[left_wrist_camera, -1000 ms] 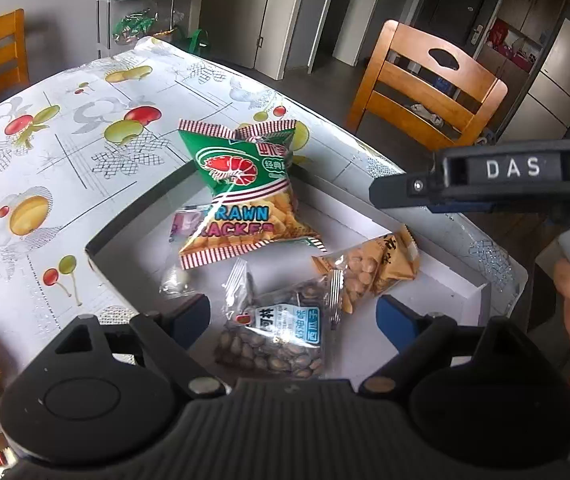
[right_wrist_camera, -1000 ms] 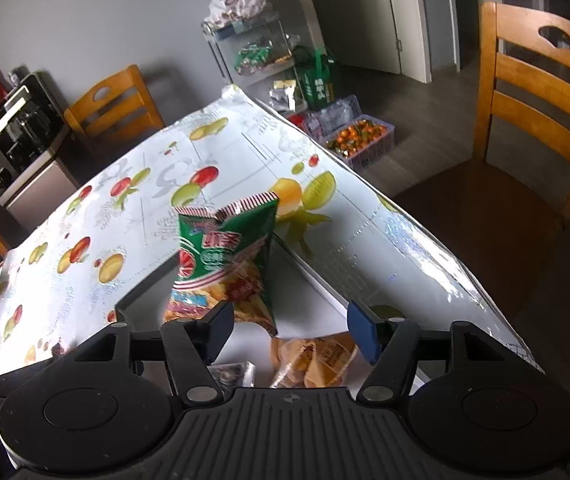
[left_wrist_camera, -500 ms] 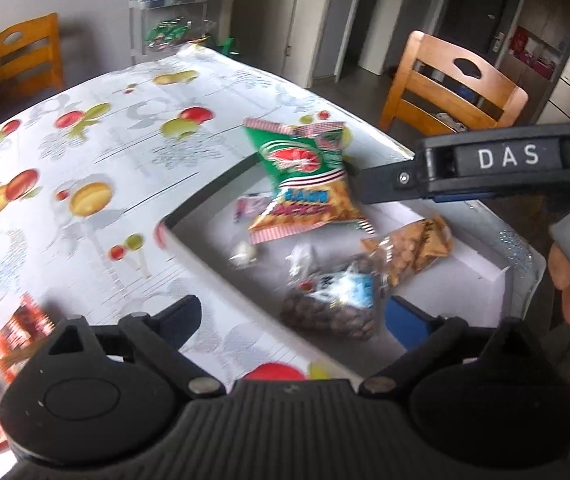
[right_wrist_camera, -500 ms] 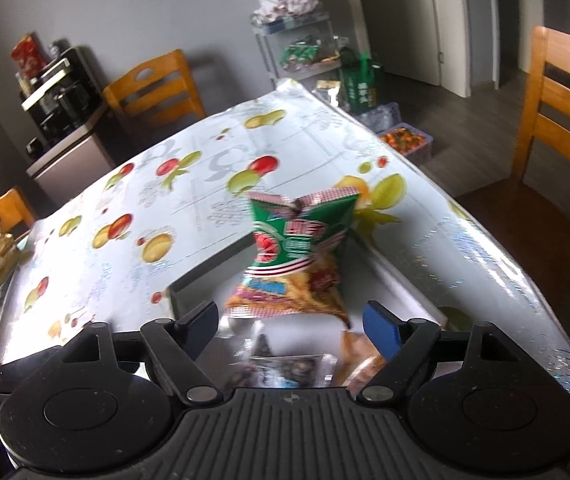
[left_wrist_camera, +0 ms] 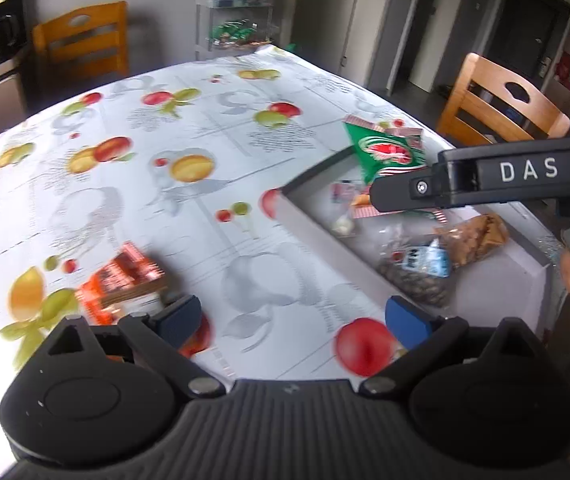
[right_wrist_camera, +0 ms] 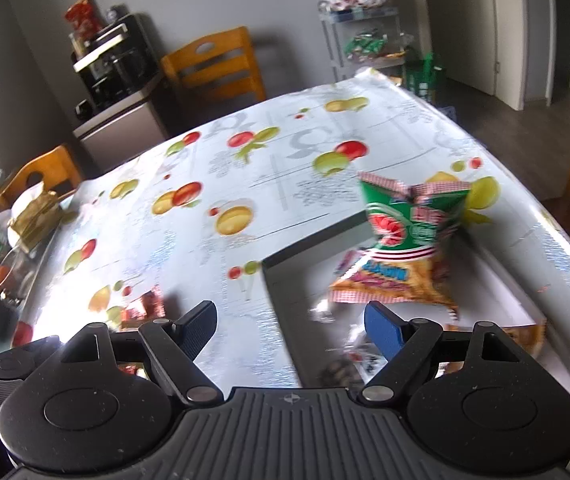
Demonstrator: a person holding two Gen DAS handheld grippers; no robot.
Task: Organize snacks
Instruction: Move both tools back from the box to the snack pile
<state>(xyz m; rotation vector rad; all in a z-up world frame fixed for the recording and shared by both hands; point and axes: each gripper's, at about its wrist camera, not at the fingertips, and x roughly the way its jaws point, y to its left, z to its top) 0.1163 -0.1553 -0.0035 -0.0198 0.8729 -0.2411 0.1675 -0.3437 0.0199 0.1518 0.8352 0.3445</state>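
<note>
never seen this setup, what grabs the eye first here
The green prawn cracker bag stands propped at the far end of the white tray, over smaller packets. An orange snack pack lies alone on the fruit-print tablecloth, left of the tray, just beyond the open left gripper.

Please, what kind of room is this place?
Probably a home dining area beside a kitchen: a table with a fruit-print tablecloth, wooden chairs around it, and a coffee machine on a small cabinet by the wall.
</note>
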